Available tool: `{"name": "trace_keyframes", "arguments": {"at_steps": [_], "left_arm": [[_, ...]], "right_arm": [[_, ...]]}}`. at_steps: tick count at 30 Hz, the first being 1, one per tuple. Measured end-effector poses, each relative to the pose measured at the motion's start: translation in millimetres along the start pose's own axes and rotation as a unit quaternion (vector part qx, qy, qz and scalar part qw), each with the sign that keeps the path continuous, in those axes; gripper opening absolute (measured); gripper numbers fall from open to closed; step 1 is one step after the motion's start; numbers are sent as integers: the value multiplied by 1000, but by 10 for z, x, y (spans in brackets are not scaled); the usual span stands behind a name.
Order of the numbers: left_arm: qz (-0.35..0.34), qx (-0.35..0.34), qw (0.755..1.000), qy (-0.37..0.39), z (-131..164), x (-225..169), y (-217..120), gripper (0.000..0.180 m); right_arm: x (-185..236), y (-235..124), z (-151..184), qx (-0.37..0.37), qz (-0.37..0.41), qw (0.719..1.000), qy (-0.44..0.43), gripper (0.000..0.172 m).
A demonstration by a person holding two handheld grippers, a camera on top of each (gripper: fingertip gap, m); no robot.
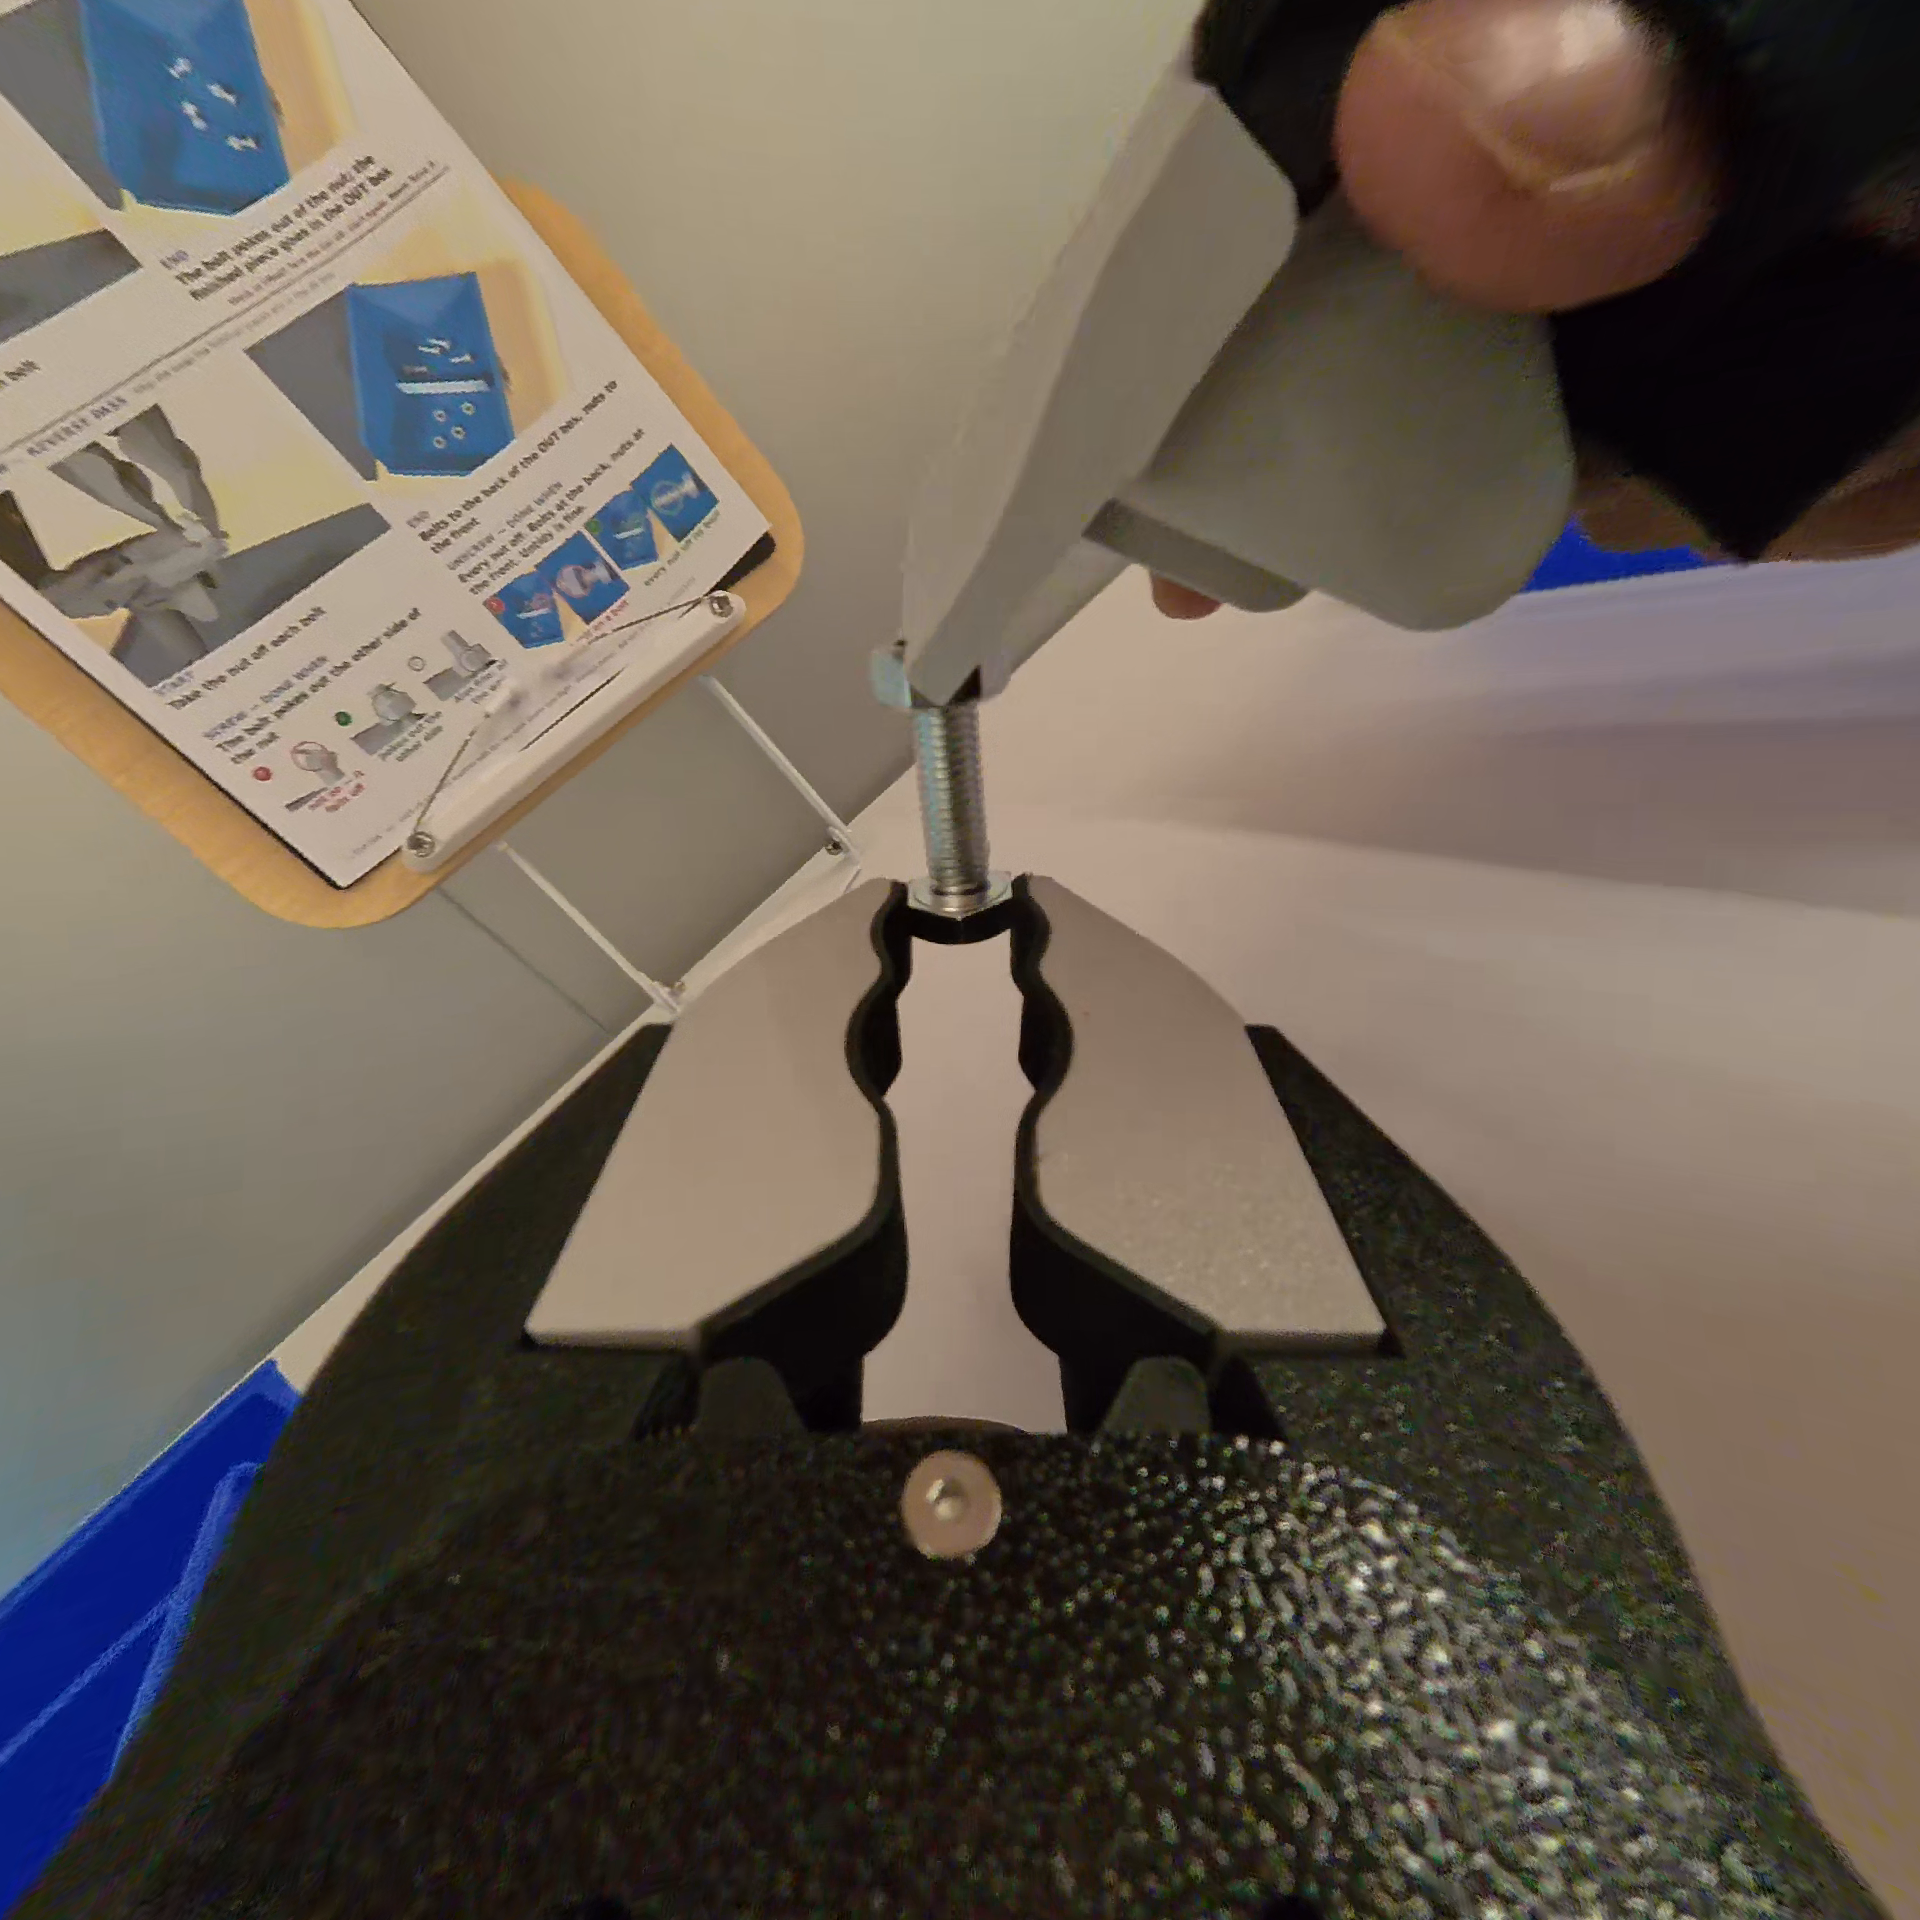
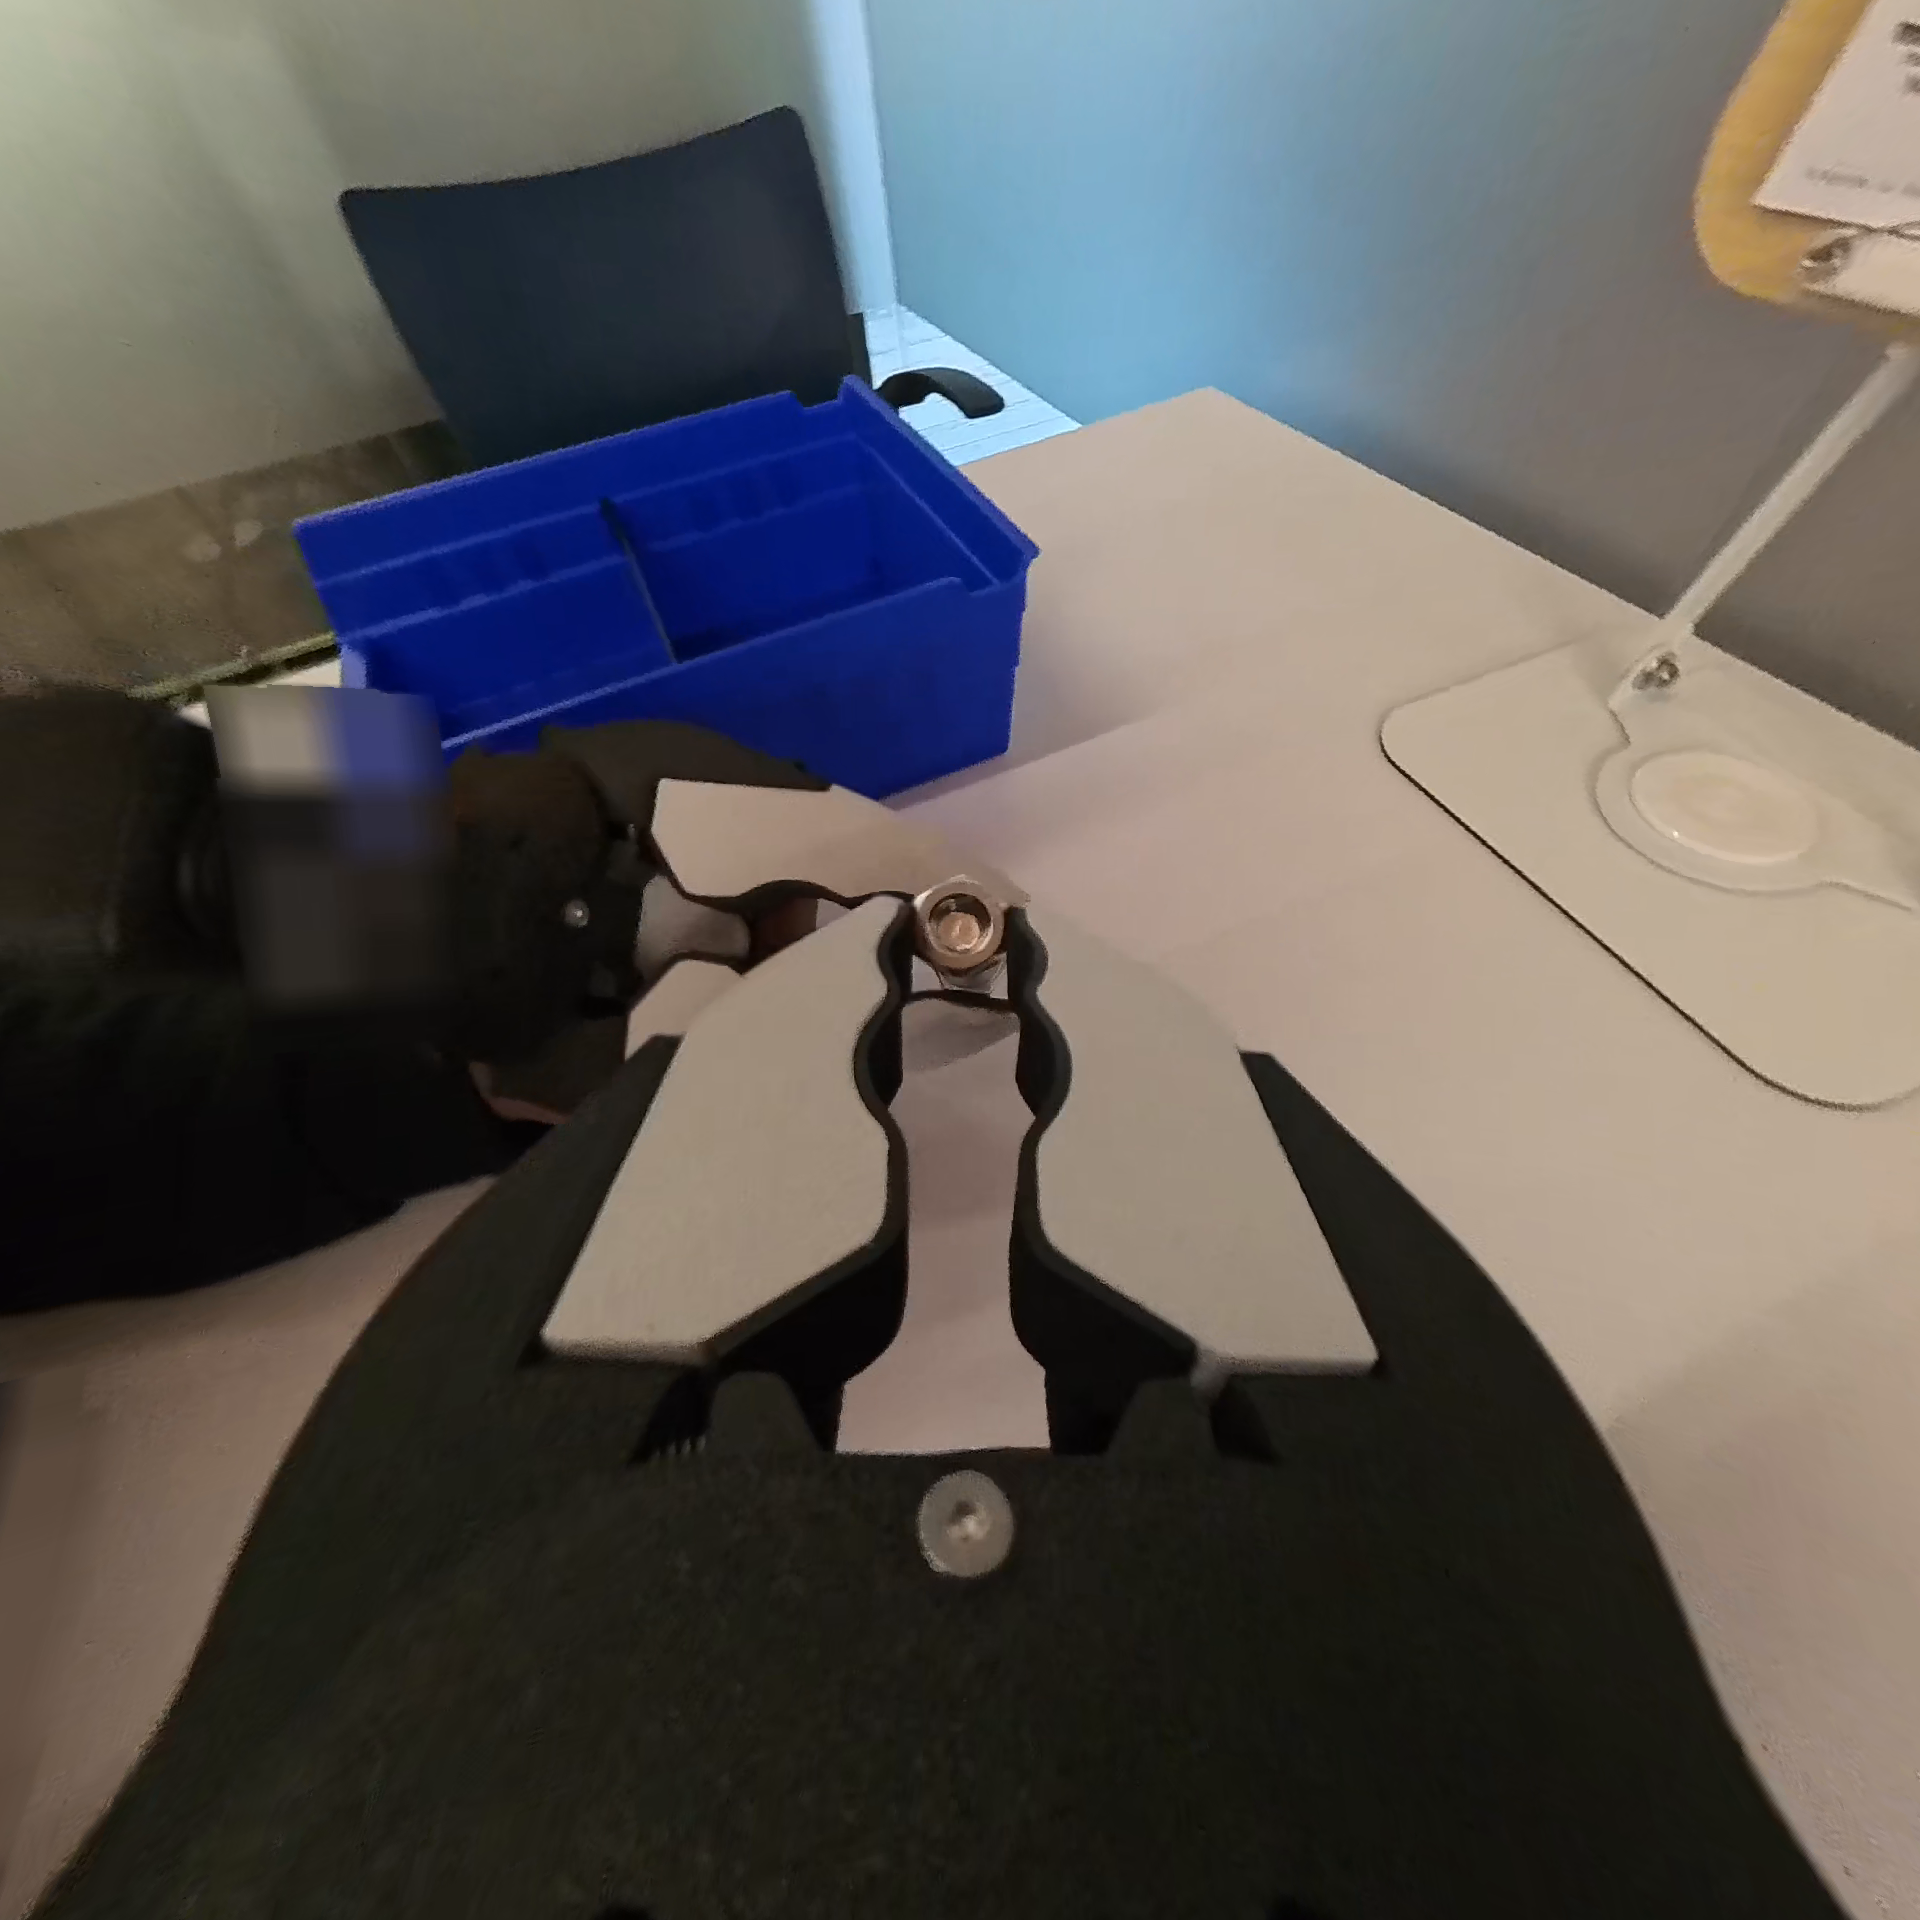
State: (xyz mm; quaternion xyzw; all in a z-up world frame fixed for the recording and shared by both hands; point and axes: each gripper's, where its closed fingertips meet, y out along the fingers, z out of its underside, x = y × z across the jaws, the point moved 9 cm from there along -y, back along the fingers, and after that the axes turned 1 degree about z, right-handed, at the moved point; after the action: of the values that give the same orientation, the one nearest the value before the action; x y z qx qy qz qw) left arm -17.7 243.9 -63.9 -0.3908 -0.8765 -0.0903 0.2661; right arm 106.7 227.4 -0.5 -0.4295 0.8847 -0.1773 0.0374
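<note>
In the left wrist view my left gripper (image 1: 958, 904) is shut on a silver hex nut (image 1: 956, 900) at its fingertips. A threaded silver bolt (image 1: 948, 790) runs from the nut up to its hex head, which is held at the tips of my right gripper (image 1: 935, 675) coming in from the upper right. In the right wrist view my right gripper (image 2: 961, 961) is shut on the bolt (image 2: 961, 925), seen end-on as a hex with a round face. The left gripper's fingers (image 2: 790, 842) reach it from the left. The assembly is held above the white table (image 2: 1247, 644).
A blue divided bin (image 2: 727, 623) stands on the table behind the grippers; its corner shows in the left wrist view (image 1: 104, 1610). An instruction board on a white wire stand (image 1: 364, 468) has its base (image 2: 1662, 831) at the right. A dark chair (image 2: 603, 281) stands beyond the table. A gloved hand (image 1: 1507, 156) holds the right gripper. There is about 5 centimeters between the tips of the two grippers.
</note>
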Motion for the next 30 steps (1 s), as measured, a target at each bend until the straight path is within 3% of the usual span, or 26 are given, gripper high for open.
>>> {"name": "trace_keyframes", "arguments": {"at_steps": [15, 25, 30], "left_arm": [[25, -11, 998, -56, -15, -6, 12, 18], [2, 7, 997, 77, -47, -32, -17, 18], [8, -3, 997, 77, -76, -62, -27, 18]], "right_arm": [[61, -12, -18, -1, 36, 999, 13, 17], [62, -81, -77, 90, 10, 995, -39, 17], [54, -119, -118, 115, -13, 991, -66, 17]]}}
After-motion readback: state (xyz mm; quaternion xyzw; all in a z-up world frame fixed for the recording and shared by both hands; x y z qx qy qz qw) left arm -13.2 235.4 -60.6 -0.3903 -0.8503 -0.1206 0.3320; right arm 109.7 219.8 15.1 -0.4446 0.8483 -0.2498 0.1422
